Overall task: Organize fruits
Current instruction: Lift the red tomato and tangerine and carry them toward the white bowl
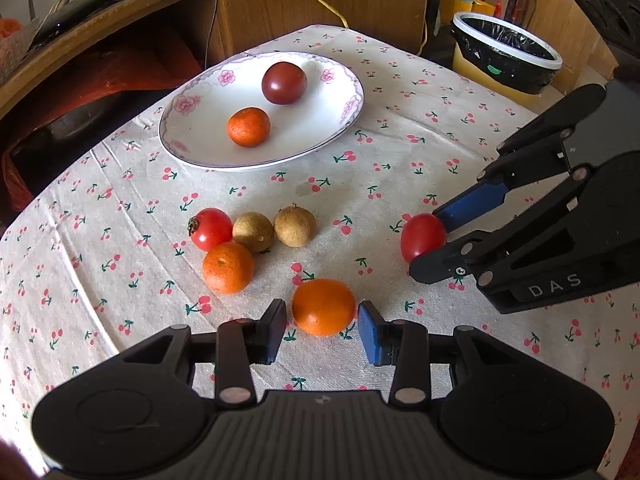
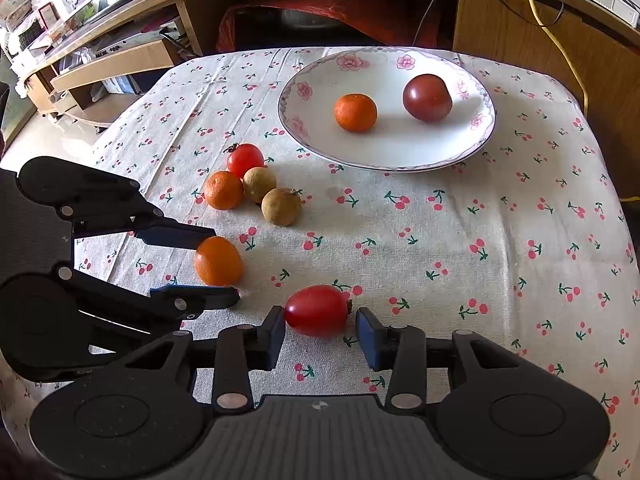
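Note:
A white flowered plate (image 1: 200, 148) (image 2: 400, 152) holds a small orange (image 1: 248, 127) (image 2: 355, 112) and a dark red tomato (image 1: 284, 82) (image 2: 427, 97). My left gripper (image 1: 322, 326) (image 2: 218, 262) is open, its fingers on either side of an orange (image 1: 323, 307) (image 2: 218, 261) lying on the cloth. My right gripper (image 2: 320, 330) (image 1: 434, 240) is open around a red tomato (image 2: 317, 310) (image 1: 423, 237); its left pad touches the tomato. A cluster of a tomato (image 1: 210, 228), an orange (image 1: 228, 267) and two brown longans (image 1: 253, 233) (image 1: 295, 226) lies between them and the plate.
The table wears a cherry-print cloth (image 1: 400, 128). A bin with a black liner (image 1: 506, 52) stands beyond the table's far right edge. Wooden furniture and cables (image 2: 552, 20) stand behind the table.

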The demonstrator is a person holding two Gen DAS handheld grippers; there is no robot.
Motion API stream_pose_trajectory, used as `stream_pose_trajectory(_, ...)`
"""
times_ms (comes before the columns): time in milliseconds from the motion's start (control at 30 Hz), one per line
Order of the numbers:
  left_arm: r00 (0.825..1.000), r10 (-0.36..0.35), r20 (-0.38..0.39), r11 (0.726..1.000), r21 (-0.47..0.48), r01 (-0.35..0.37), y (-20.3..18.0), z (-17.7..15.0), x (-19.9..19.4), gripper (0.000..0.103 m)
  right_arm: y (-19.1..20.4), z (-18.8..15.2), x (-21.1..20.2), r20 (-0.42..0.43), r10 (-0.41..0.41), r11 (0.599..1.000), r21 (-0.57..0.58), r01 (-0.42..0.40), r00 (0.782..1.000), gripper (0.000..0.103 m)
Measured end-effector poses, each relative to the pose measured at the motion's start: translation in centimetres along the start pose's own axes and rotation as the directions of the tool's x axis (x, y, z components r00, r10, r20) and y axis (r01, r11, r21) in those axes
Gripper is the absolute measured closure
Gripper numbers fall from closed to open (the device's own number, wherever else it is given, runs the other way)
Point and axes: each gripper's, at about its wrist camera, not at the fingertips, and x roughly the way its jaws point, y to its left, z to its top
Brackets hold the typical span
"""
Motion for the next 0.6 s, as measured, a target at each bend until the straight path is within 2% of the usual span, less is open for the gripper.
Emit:
stream_pose_trajectory(133,1.0,0.02,0.005,1.0,-0.007,-0.02,-0.04,0.02,-0.07,0.056,0.18,0.04,-0.02,-0.002,-0.004,1.0,-0.006,0.004,1.0,0.072)
stream_pose_trajectory(267,1.0,0.02,0.016,1.0,-0.013,-0.02,-0.02,0.14,-0.28,0.061,0.28,0.03,-0.04,-0.003,-0.008,1.0,-0.008,0.008,1.0,0.073)
stream_pose_trajectory(600,1.0,0.025,-0.003,1.0,-0.012,-0.025,-0.13,0.12,-0.06,0.061,0.55,0.11,-0.1,-0.009,-0.023,0.999,-0.023,0.023,1.0,0.074)
